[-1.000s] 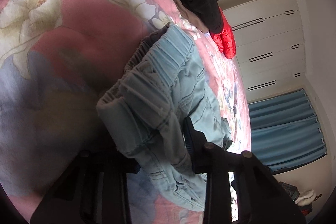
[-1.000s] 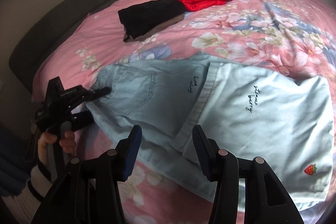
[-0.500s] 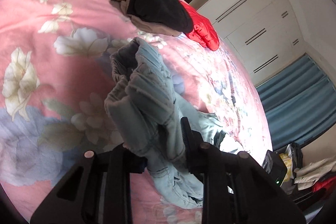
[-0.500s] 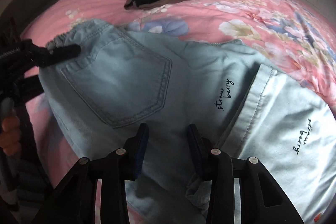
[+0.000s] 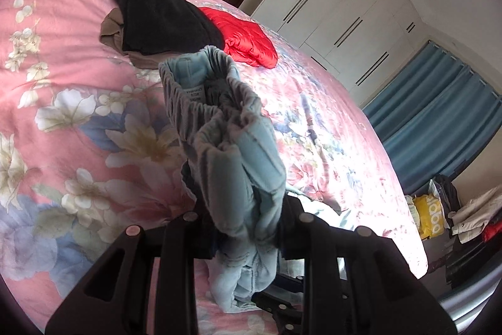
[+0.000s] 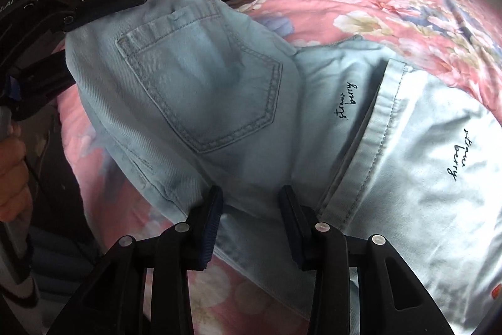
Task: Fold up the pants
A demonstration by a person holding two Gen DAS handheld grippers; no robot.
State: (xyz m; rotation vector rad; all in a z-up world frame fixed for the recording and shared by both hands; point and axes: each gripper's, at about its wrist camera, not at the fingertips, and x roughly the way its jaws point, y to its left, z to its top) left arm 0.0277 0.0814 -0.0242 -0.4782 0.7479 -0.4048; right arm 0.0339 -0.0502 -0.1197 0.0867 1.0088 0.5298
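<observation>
Pale blue pants (image 6: pixel 200 90) on the pink floral bed (image 5: pixel 72 30)

Left gripper (image 5: pixel 241 228) pinches the bunched waistband (lifted off the cover); right gripper (image 6: pixel 251 209) is clamped on the pants' near edge.

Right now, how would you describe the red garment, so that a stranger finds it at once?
Look at the pink floral bedspread and go to its far end, toward the white wardrobe. There a folded black garment lies, and the red garment lies right beside it. It is bright red, shiny and puffy; nothing else on the bed is.
</observation>
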